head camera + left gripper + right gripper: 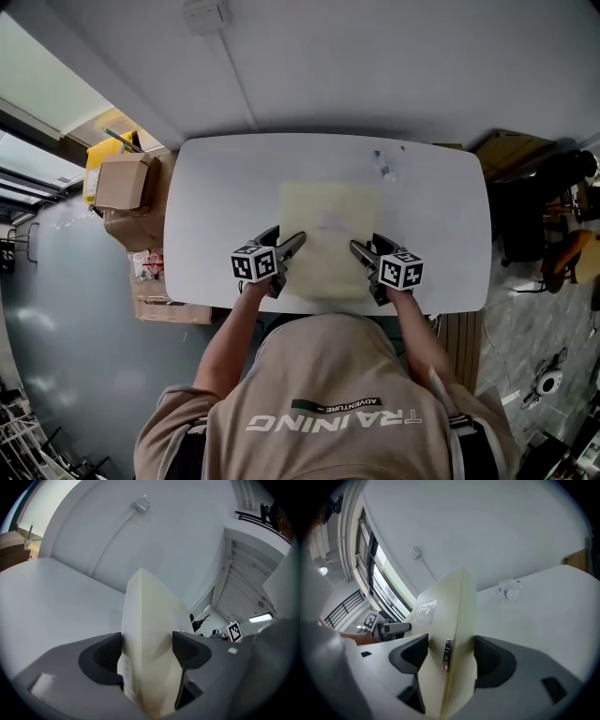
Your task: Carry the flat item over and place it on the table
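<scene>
A pale cream flat item (pixel 330 236), like a thin bag or pad, lies over the middle of the white table (pixel 216 206). My left gripper (pixel 292 243) is shut on its left near corner, and my right gripper (pixel 360 247) is shut on its right near corner. In the left gripper view the cream sheet (pixel 150 634) stands pinched between both dark pads (pixel 190 651). In the right gripper view the flat item (pixel 450 634) is clamped edge-on between the jaws, with a small label on its edge. Whether it rests on the table or hangs just above it, I cannot tell.
A small clear object (pixel 384 167) lies near the table's far edge, also seen as a clear object (pixel 509 590) on the right. Cardboard boxes (pixel 127 187) stack at the table's left end. Chairs and clutter (pixel 548 225) stand to the right. A wall runs behind the table.
</scene>
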### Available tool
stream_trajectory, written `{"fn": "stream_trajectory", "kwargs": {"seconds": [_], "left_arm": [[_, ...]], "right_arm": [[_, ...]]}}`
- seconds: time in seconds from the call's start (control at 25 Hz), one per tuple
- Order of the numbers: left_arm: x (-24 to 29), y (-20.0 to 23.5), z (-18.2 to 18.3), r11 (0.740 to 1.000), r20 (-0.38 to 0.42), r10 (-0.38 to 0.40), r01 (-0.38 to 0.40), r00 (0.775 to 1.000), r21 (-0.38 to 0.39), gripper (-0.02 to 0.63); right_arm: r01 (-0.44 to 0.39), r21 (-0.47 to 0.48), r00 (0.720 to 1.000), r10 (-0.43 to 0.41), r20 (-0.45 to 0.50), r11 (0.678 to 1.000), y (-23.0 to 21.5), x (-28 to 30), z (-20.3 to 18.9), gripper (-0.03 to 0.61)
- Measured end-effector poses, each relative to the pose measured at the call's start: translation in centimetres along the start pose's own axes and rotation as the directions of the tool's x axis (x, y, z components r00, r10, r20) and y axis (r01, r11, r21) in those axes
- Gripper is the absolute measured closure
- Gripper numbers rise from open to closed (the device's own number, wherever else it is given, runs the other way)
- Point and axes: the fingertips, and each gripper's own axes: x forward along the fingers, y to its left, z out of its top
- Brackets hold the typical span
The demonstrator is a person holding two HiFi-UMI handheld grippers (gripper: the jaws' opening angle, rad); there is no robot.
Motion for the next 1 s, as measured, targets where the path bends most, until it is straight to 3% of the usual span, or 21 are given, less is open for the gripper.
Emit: {"fn": "stream_trajectory", "kwargs": {"seconds": [0.2, 0.44, 0.6, 1.0], "left_arm": [[1.1, 2.0, 0.0, 0.998, -0.05, 0.028, -0.03, 0.998, -0.056, 0.278], [2.9, 4.1, -2.1, 0.986, -0.128, 0.059, -0.078, 0.99, -0.15, 0.278], [3.0, 5.4, -2.7, 0.981, -0.153, 0.114, -0.136, 0.982, -0.14, 0.282], [2.7, 5.5, -2.2, 0.985, -0.118, 0.094, -0.11, 0.989, -0.134, 0.284]], "right_arm": [[-0.011, 0.032, 1.0, 0.012, -0.025, 0.999, -0.9, 2.1, -0.2, 0.293], [0.005, 0.077, 0.992, 0.005, -0.126, 0.997, -2.6, 3.8, -2.6, 0.293], [0.016, 0.037, 0.985, -0.009, -0.173, 0.999, -2.7, 4.8, -3.3, 0.293], [0.014, -0.024, 0.979, -0.018, -0.201, 1.0, -2.8, 5.2, -2.8, 0.293]]}}
